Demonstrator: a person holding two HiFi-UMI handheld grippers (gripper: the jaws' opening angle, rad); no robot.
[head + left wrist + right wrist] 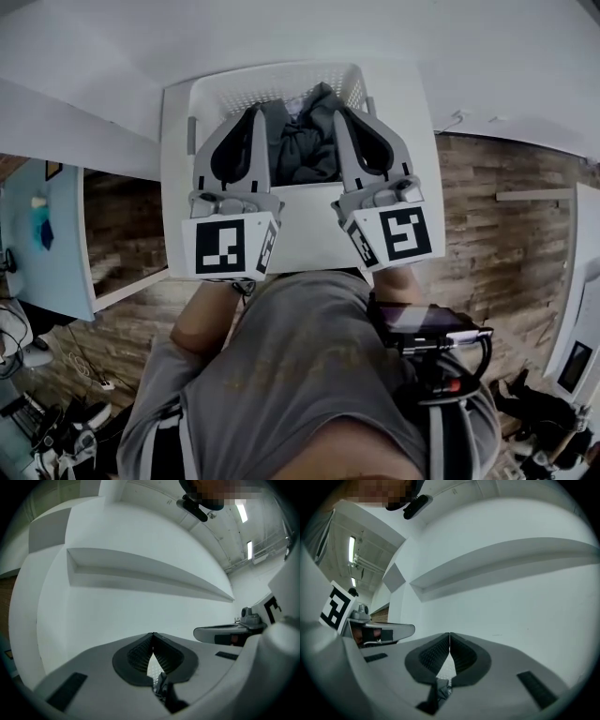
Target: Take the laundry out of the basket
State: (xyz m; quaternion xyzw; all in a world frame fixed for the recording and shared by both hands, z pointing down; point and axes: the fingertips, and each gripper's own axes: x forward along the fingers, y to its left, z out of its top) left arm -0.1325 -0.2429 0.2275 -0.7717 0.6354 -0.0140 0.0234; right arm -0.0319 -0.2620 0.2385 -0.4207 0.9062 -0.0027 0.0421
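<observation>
dark grey crumpled laundry (305,141) lies in the white perforated plastic basket (272,80) on a white table (176,187). the left gripper (252,112) and right gripper (340,113) hover over it, jaws pressed together, holding nothing.

No legible text; square markers on left gripper (253,112), right gripper (343,114).
</observation>
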